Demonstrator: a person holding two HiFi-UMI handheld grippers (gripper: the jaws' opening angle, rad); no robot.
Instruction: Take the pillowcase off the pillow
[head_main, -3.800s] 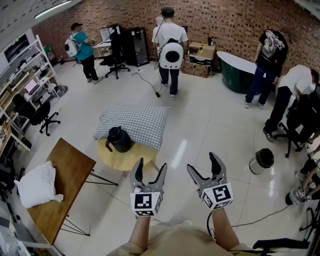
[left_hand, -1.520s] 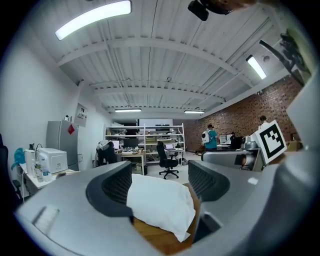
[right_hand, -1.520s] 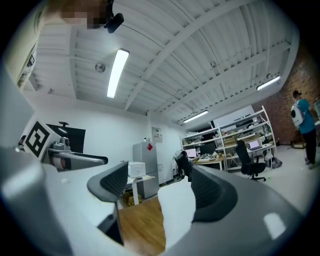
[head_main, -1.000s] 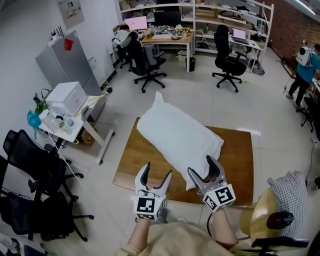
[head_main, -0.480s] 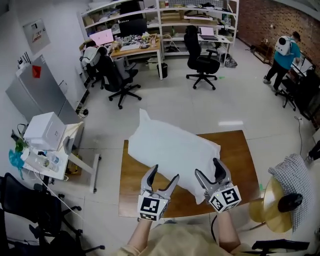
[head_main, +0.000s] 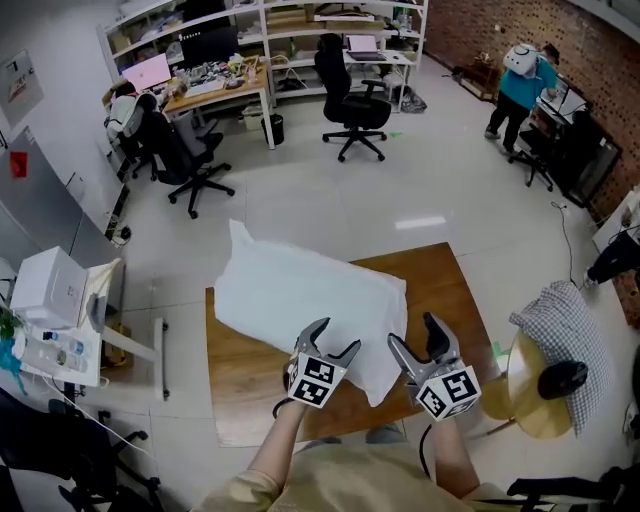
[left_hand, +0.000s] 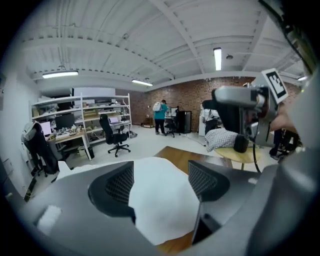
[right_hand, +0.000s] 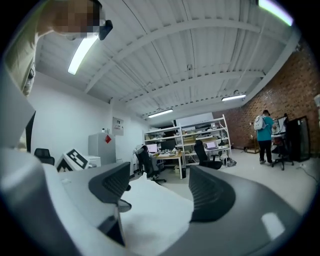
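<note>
**Reach: grippers closing in on pillow (head_main: 300, 300)**

Pillow, in its white pillowcase (head_main: 262, 285), lies on the wooden table (head_main: 470, 300). My left gripper (head_main: 335, 337) and right gripper (head_main: 413, 335) hover at its near edge, jaws apart, empty. Next, probably: pinch the pillowcase's loose end.

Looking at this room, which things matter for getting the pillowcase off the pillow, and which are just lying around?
For the job: white pillow; wooden table under it; left tongs and right tongs, both open.

Lying about: checked pillow; black kettle; round table; office chair; white printer.
</note>
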